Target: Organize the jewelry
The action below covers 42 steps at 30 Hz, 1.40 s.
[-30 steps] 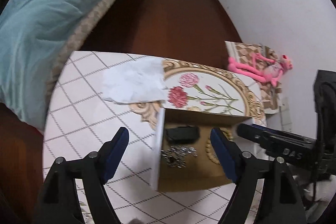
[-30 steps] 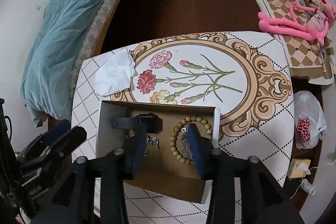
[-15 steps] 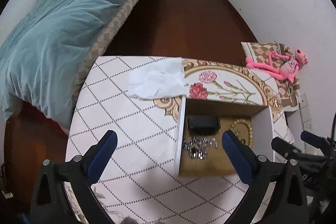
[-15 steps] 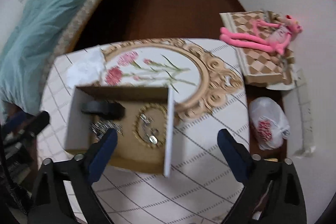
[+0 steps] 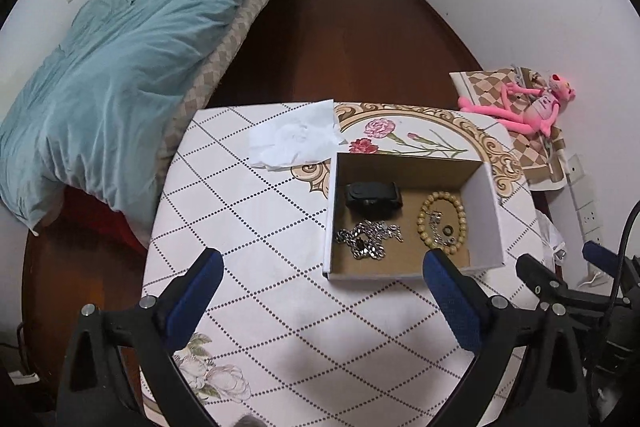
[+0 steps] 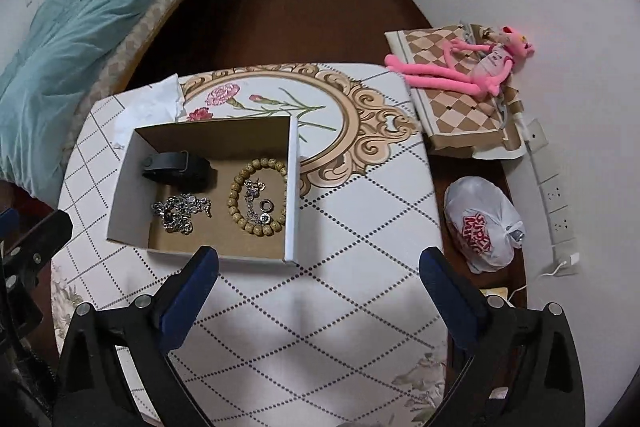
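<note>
Hard to make out: small metal pieces [image 6: 256,201] inside the bead ring are lying tangled; a ring shows, the rest are unclear.
Box [image 6: 120,195]: sitting open on the patterned table [image 6: 340,267], holding all the jewelry.
Contents: black band [image 6: 176,169] at back left, silver chain [image 6: 180,211] in front of it, wooden bead bracelet [image 6: 240,205] at right.
Left gripper [image 5: 320,283]: hanging fully spread, grasping nothing, short of the box.
Right gripper [image 6: 316,275]: jaws opening wide, nothing between them.
</note>
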### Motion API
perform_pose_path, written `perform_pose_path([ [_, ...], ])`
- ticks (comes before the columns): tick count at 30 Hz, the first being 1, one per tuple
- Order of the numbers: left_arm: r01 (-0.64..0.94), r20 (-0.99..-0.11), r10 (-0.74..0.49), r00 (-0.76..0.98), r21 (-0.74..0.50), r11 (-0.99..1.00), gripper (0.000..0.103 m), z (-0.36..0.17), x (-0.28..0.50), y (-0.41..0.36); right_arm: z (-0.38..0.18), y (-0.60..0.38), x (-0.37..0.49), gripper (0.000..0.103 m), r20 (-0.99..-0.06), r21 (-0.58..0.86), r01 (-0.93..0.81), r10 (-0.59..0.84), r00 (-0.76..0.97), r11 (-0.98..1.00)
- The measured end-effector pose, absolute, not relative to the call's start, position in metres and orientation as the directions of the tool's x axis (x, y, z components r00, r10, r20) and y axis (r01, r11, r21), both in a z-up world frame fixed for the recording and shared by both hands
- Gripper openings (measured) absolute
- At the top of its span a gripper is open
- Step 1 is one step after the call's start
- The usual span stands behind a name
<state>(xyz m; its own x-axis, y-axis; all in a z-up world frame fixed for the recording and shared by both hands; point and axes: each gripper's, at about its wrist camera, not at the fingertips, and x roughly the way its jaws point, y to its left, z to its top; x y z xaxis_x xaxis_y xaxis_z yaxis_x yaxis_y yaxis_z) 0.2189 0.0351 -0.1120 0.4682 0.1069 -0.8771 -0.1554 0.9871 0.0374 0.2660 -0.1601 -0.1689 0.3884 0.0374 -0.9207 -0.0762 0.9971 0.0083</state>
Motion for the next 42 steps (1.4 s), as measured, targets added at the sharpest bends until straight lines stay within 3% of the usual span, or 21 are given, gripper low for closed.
perform_pose_path([
  [23,-0.152,-0.708,0.117,0.696,0.014,0.988,0.102,0.034,0.078,0.009,0.01,-0.193,0.109,0.103,-0.735,0.004,-0.062,0.045,0.677,0.998],
  [42,-0.156,-0.716,0.097,0.692,-0.018,0.988,0.102,0.043,0.063,0.005,0.045,-0.2,0.073,0.103,-0.696,-0.016,-0.044,0.021,0.718,0.999],
])
